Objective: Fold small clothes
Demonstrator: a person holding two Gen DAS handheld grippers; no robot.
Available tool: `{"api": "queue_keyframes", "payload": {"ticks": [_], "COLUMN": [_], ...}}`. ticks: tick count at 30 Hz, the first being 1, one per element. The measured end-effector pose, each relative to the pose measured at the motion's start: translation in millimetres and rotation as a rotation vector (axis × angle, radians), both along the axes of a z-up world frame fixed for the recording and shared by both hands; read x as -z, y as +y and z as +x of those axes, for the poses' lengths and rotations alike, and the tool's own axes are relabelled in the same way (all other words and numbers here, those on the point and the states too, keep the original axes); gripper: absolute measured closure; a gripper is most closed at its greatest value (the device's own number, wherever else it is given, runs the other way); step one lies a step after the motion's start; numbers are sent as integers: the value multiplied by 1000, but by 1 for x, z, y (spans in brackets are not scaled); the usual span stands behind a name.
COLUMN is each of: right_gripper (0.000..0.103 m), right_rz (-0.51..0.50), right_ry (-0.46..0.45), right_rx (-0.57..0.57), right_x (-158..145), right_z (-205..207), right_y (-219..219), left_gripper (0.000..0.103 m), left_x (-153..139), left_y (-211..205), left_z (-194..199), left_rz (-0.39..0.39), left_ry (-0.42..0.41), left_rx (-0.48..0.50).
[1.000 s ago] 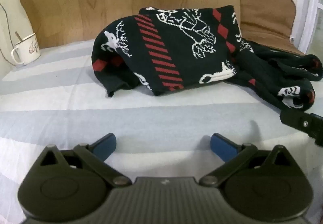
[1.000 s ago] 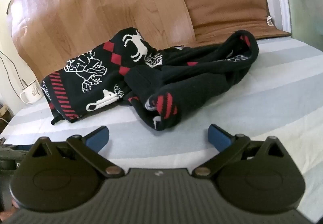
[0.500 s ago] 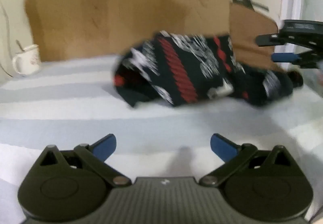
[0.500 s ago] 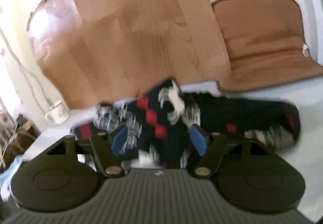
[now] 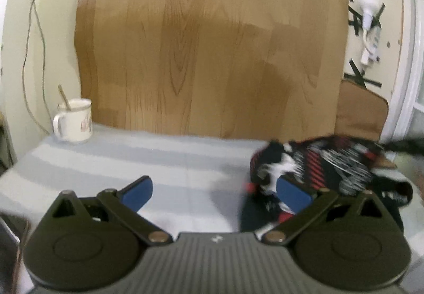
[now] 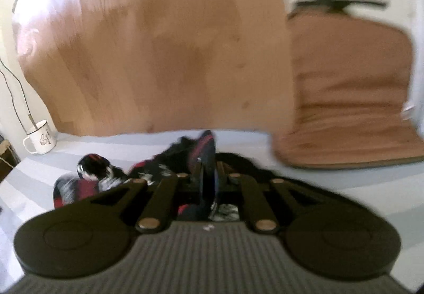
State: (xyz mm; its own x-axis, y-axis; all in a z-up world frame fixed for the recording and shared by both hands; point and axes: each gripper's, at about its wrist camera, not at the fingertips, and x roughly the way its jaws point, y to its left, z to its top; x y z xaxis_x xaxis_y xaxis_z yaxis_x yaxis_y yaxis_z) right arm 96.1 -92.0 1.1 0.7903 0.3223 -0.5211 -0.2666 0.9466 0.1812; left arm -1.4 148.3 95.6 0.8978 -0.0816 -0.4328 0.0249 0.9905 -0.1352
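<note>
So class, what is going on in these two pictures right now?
A person with a gripper in each hand is starting to fold a black, red and white patterned sweater that lies crumpled on a striped bed sheet. The right gripper has shut on a fold of the sweater. The left gripper is open and holds nothing, with the sweater at its right finger. A white mug stands at the far left corner.

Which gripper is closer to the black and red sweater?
Right. The right gripper is shut on a fold of the sweater. The left gripper is open beside it, over the striped sheet.
</note>
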Motion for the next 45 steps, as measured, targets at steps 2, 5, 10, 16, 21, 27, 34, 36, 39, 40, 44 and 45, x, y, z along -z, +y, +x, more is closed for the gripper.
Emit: {"api": "queue_keyframes", "payload": {"ticks": [2, 5, 10, 16, 21, 27, 34, 36, 39, 40, 44, 45], "right_gripper": [93, 93, 93, 81, 42, 29, 91, 91, 91, 91, 91, 91], "right_rz": [18, 2, -6, -64, -54, -307, -466, -422, -253, -213, -205, -207], "right_ry": [-25, -67, -79, -50, -206, -225, -196, -167, -204, -216, -275, -291], "right_rx": [16, 66, 176, 322, 127, -278, -331, -297, -186, -145, -31, -14], "right_x": [-8, -13, 6, 31, 7, 34, 68, 61, 33, 24, 9, 6], "right_z": [-33, -73, -122, -116, -110, -90, -8, 22, 48, 56, 80, 83], "right_y": [-38, -75, -123, -144, -117, -24, 38, 36, 9, -1, -10, -10], "left_gripper": [0, 0, 0, 0, 0, 0, 0, 0, 0, 0, 0, 0], "left_x": [-12, -24, -28, -1, 7, 10, 16, 18, 20, 21, 22, 23], "left_y": [-3, -19, -68, -107, -113, -121, -133, -139, -151, -157, -185, -192], "left_z": [21, 51, 109, 155, 138, 110, 92, 89, 92, 93, 103, 106], "left_rz": [9, 41, 59, 158, 185, 291, 476, 528, 575, 580, 607, 611], "left_ry": [-11, -28, 26, 91, 50, -8, -41, -42, -47, -47, -63, -61], "left_rx": [25, 72, 207, 269, 402, 508, 586, 615, 662, 673, 746, 763]}}
